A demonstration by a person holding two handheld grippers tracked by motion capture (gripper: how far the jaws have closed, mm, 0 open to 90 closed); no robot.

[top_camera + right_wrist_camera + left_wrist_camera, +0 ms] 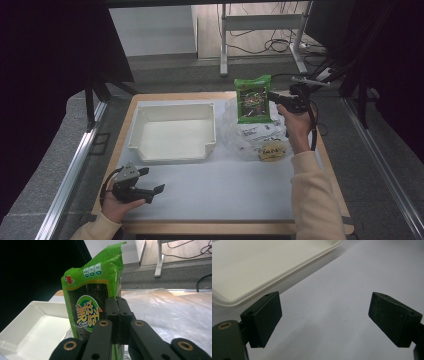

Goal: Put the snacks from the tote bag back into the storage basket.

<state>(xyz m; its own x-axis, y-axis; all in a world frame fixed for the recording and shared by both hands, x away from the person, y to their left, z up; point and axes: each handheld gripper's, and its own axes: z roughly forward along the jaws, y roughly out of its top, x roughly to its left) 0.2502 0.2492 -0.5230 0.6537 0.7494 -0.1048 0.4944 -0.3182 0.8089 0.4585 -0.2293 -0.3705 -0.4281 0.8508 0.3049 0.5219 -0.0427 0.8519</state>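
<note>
The right gripper (274, 98) is clamped on the edge of a green packet (253, 98), holding it upright above a clear plastic bag (245, 131) — right of the white tray (172, 150). A yellowish item (272, 151), perhaps another snack, lies in the bag. The left gripper (152, 181) rests near the table's (215, 190) front edge — jaws wide apart, holding nothing.

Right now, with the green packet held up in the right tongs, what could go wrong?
1. The right tongs pinch the green packet only at its edge, so it could slip or swing.
2. The clear bag lies crumpled just under it and could snag or get dragged.
3. The tray has raised walls; carried low, the packet could catch the rim. The left tongs rest open, apart from the tray, not steadying it.
</note>
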